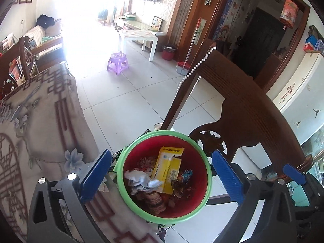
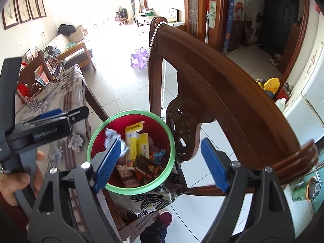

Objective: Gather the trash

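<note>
Tiled living-room floor, bright glare from the far end; a dark wooden chair [image 2: 222,85] stands by a cloth-covered table [image 1: 40,121].

Bin [image 1: 139,208]: red inside, green rim, sitting on the chair seat over a leaf-print cushion [image 2: 149,200], close against the table edge. Both grippers hang above it, pointing down.

Contents: a yellow box [image 1: 168,170], torn open at the top; crumpled white tissue [image 1: 139,179]; a printed paper cup [image 2: 124,173]; dark and blue snack wrappers [image 2: 149,164]. About half full, I'd judge (the bottom is hidden).

Handling, by my reckoning: all light, dry stuff. Box is thin card, crushes if squeezed hard, best pinched across its narrow faces. Tissue is soft, grabs anywhere. Wrappers look glossy, likely slippery.

Left gripper [image 1: 162,174]: fingers spread wide, nothing between the pads; bin shows through the gap.

Right gripper [image 2: 160,162]: fingers likewise apart, empty, left pad over the bin's rim.
</note>
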A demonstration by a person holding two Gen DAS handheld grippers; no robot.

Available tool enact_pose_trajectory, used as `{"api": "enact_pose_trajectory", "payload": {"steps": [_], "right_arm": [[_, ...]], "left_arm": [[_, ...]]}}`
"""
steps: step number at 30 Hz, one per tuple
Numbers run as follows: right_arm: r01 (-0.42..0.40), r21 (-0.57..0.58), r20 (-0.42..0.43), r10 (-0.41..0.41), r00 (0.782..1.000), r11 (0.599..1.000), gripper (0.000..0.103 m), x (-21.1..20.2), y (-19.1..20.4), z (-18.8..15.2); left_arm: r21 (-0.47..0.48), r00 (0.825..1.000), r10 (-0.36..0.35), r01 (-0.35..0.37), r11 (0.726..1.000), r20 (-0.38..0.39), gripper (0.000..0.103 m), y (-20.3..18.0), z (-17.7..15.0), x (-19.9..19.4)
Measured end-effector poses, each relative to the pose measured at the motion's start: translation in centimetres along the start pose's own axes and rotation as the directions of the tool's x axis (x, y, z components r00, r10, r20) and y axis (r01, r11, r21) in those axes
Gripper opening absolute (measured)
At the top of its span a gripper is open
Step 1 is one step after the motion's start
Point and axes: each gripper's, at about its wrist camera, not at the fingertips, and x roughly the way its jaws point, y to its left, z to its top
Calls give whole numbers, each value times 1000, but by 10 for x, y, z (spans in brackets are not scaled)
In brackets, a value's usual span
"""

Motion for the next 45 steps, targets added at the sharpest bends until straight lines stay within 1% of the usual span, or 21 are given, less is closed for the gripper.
{"api": "enact_pose_trajectory", "payload": {"steps": [3,5,6,8,11,12,13,14,16,17,19,21,22,23,24,25,26,27,31,37,45], "right_arm": [[1,7,55,-2,998,1000,93,-21,15,-9],[-5,3,105,5,994,1000,98,-38,31,-15],[-11,0,143,11,990,1000,98,-49,42,-19],[-12,4,205,11,979,1000,98,-67,63,-27],[-14,31,299,4,954,999,98,-90,94,-37],[-14,45,355,-3,935,999,98,-102,106,-44],[-10,61,413,-16,911,998,98,-114,120,-52],[-7,73,453,-27,891,997,98,-124,130,-57],[-8,112,545,-54,837,994,98,-146,155,-72],[-3,134,575,-75,815,991,98,-153,167,-79],[8,181,605,-118,788,983,98,-161,185,-94],[60,167,554,-144,820,984,98,-163,207,-98],[65,144,531,-132,837,987,98,-163,216,-101],[58,118,506,-111,856,991,98,-160,226,-102],[42,87,473,-78,877,995,98,-158,238,-103],[29,68,452,-56,890,997,98,-155,247,-103],[20,52,434,-41,900,998,98,-153,256,-104],[14,42,426,-30,904,999,98,-153,265,-106],[9,10,425,-12,905,1000,98,-159,291,-109],[23,-13,415,-16,910,1000,98,-165,308,-115],[43,-11,398,-35,917,999,98,-163,317,-118]], "left_arm": [[-14,998,13,-12,1000,69,95,21,-6,-33],[-15,992,26,-25,1000,126,95,36,-12,-59],[-12,987,36,-35,999,156,95,44,-16,-73],[-7,974,59,-59,998,219,95,64,-23,-104],[-3,943,100,-105,995,316,95,94,-38,-153],[4,934,125,-134,991,336,95,105,-44,-171],[8,928,137,-149,989,346,95,114,-47,-182],[13,924,142,-157,987,355,95,122,-52,-195],[5,918,138,-151,989,373,95,141,-62,-216],[-3,919,124,-133,991,375,95,150,-67,-225],[-18,927,86,-85,996,364,95,168,-75,-241],[-36,931,92,-85,996,353,95,182,-82,-253],[-46,927,111,-101,994,358,95,188,-88,-258],[-60,912,144,-131,990,384,95,195,-94,-266],[-78,890,179,-161,984,420,95,202,-101,-274],[-101,867,212,-187,977,451,95,209,-107,-283],[-119,851,234,-201,972,470,95,215,-110,-290],[-123,850,240,-206,971,470,95,221,-110,-295],[-150,864,252,-207,967,435,95,235,-107,-301],[-168,885,221,-165,972,410,95,244,-111,-298],[-161,890,221,-169,972,399,95,254,-114,-296]]}}
